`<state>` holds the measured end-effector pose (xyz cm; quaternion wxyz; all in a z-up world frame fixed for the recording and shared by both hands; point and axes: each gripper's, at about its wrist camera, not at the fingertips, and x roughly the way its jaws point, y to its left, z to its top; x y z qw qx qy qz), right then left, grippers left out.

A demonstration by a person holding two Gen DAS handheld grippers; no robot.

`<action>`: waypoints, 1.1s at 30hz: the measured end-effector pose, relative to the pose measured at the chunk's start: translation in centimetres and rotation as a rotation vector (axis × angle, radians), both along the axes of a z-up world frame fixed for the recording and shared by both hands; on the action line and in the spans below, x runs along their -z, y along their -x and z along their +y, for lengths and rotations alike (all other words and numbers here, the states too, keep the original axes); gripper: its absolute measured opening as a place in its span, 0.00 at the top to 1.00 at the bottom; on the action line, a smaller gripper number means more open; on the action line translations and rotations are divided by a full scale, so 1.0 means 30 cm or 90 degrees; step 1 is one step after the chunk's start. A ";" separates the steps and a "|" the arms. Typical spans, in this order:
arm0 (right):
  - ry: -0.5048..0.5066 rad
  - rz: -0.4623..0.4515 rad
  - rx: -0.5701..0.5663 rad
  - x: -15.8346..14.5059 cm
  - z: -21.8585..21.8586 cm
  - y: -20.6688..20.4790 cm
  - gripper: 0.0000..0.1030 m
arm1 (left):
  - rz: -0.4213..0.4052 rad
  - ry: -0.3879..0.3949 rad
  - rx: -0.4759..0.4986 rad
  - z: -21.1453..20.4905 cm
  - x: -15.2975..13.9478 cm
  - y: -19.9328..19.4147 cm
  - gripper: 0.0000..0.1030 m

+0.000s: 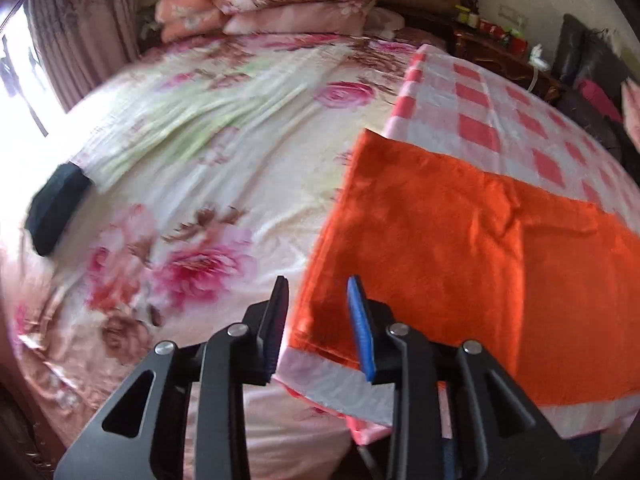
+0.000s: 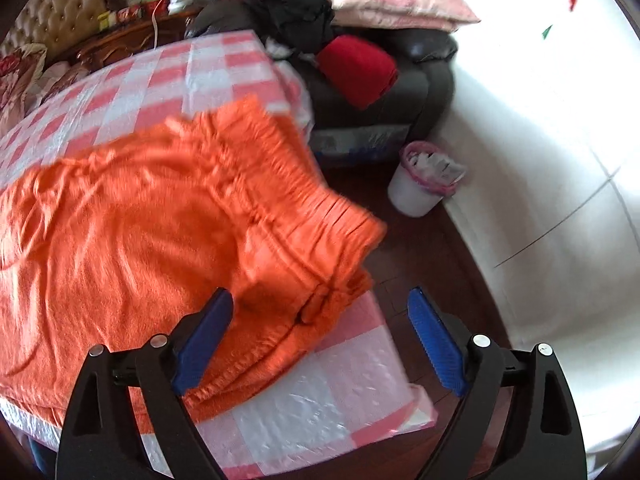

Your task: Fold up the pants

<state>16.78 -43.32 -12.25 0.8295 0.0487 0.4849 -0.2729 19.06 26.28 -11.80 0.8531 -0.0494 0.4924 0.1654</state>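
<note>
The orange pants point(image 1: 460, 248) lie flat on a pink-and-white checked cloth point(image 1: 500, 112) at the bed's corner. In the right wrist view the pants point(image 2: 132, 248) show their gathered elastic waistband point(image 2: 288, 196), which reaches the cloth's right edge. My left gripper point(image 1: 318, 296) is open and empty, hovering over the near left edge of the pants. My right gripper point(image 2: 320, 312) is wide open and empty, just above the near waistband corner. The left finger point(image 2: 204, 340) overlaps the fabric in the image.
A floral bedspread point(image 1: 208, 184) covers the bed to the left, with a dark folded item point(image 1: 56, 216) on it and stacked pillows point(image 1: 272, 4) at the headboard. Right of the bed stand a dark sofa point(image 2: 400, 80) with clothes and a white bin point(image 2: 420, 188) on the wooden floor.
</note>
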 end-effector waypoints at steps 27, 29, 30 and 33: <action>-0.231 -0.061 -0.127 -0.092 -0.233 -0.281 0.25 | -0.034 0.241 0.555 -1.232 -0.060 -0.074 0.70; -0.212 -0.021 -0.186 -0.072 -0.191 -0.381 0.25 | -0.030 0.245 0.654 -1.380 -0.061 0.004 0.70; -0.206 0.007 -0.202 -0.047 -0.178 -0.419 0.25 | -0.028 0.239 0.716 -1.475 -0.055 0.058 0.70; -0.263 0.069 -0.211 0.025 -0.187 -0.482 0.78 | -0.036 0.201 0.821 -1.660 -0.037 0.177 0.70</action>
